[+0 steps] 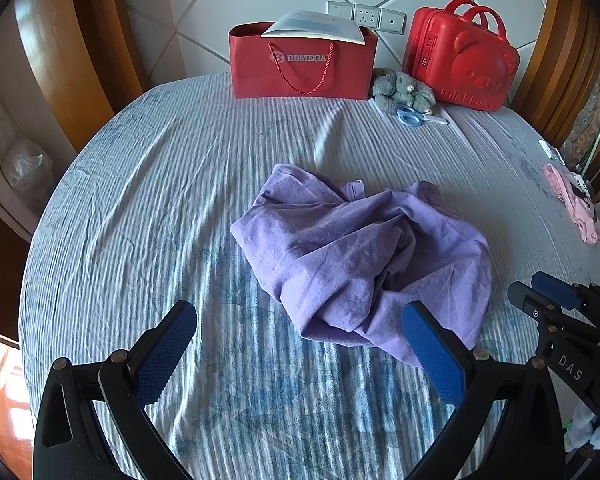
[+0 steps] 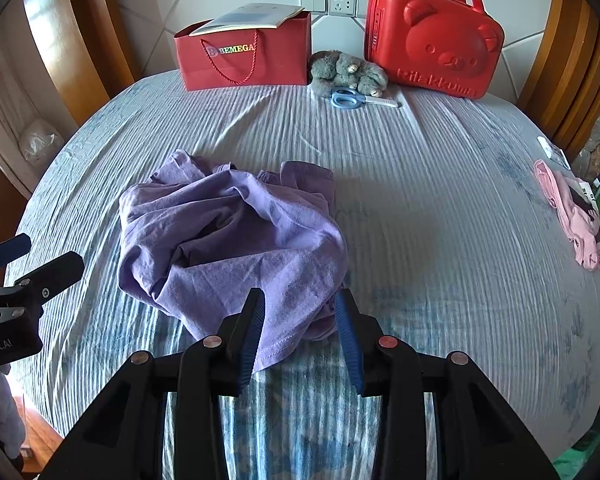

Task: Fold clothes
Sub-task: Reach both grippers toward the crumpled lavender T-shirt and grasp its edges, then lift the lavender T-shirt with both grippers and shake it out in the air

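Purple garment (image 1: 360, 256) in crumpled heap mid-bed on striped blue bedsheet (image 1: 140, 200); nothing folded yet. Left tool (image 1: 300, 344) wide apart, empty, just short of heap's near edge. Right tool (image 2: 300, 320) partly apart, straddling near hem, apparently not clamped. Pink garment (image 2: 572, 216) bunched at bed's right edge, likewise unfolded. Remaining, by judgement: grasp, spread flat, fold. All work ahead.

Purple garment (image 1: 352, 256) lies crumpled in 1 heap mid-bed (image 1: 140, 184), unfolded, well short of the red bag (image 1: 300, 60).
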A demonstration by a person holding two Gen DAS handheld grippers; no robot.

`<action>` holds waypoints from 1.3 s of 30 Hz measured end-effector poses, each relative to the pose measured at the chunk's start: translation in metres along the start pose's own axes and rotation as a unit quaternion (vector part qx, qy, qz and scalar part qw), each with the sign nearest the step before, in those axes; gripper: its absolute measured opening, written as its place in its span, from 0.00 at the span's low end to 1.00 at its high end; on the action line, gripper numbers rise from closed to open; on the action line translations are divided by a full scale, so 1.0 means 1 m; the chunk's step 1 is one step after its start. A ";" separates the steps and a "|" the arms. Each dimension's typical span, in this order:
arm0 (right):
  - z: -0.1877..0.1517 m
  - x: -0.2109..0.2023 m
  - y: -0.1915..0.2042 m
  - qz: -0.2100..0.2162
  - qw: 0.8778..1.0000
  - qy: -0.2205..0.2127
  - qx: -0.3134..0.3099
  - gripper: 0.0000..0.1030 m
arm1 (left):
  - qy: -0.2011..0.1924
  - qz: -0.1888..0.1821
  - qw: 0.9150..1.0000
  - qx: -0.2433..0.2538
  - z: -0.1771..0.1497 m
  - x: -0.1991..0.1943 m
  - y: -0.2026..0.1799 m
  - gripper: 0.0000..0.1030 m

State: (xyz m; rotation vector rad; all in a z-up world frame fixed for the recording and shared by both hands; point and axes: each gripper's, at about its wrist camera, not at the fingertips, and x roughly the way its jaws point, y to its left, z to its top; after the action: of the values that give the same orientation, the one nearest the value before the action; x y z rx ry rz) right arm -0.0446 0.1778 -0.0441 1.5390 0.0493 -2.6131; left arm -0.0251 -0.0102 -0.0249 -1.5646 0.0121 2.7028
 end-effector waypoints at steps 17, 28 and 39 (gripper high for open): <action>0.023 0.094 -0.034 0.025 0.994 0.094 0.044 0.36 | 0.058 -0.022 0.998 0.013 0.023 0.104 0.012 0.96; 0.050 0.041 -0.041 0.028 0.999 -0.023 0.020 0.02 | 0.037 -0.070 0.997 0.015 0.037 0.070 0.010 0.12; 0.056 -0.129 -0.098 -0.059 0.971 -0.224 0.057 0.02 | -0.064 -0.124 0.989 0.047 0.044 -0.052 0.002 0.71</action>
State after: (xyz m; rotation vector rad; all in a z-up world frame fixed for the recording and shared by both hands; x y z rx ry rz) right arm -0.0423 0.2808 0.0930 0.9624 -0.0515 -3.0388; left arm -0.0369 -0.0121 0.0421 -1.2714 -0.0512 2.5618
